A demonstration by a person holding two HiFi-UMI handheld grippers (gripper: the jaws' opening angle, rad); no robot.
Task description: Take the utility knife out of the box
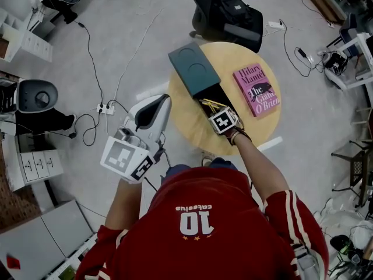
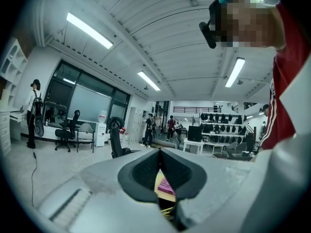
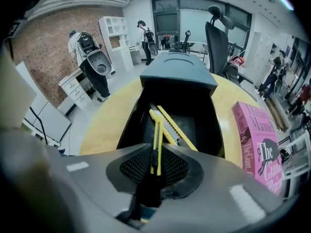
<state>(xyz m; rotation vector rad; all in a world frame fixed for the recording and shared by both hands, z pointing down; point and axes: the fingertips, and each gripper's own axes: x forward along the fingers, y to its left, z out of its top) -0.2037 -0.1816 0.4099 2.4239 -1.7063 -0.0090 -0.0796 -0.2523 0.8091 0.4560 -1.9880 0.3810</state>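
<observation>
A dark teal box (image 1: pixel 192 69) lies on the round wooden table (image 1: pixel 186 124), its lid slid back and its near half open. Several yellow utility knives (image 1: pixel 211 105) lie inside. My right gripper (image 1: pixel 220 116) points steeply down into the box's near end. In the right gripper view one yellow utility knife (image 3: pixel 156 130) stands on edge between the pads of the right gripper (image 3: pixel 156 154), which are shut on it. A second knife (image 3: pixel 178 130) lies beside it on the box floor. My left gripper (image 1: pixel 158 105) hangs left of the table, shut and with nothing in it (image 2: pixel 160 154).
A pink book (image 1: pixel 257 90) lies on the table right of the box, also in the right gripper view (image 3: pixel 260 149). A black office chair (image 1: pixel 227 10) stands beyond the table. Cables and a power strip (image 1: pixel 105 108) lie on the floor at left. People stand in the far background.
</observation>
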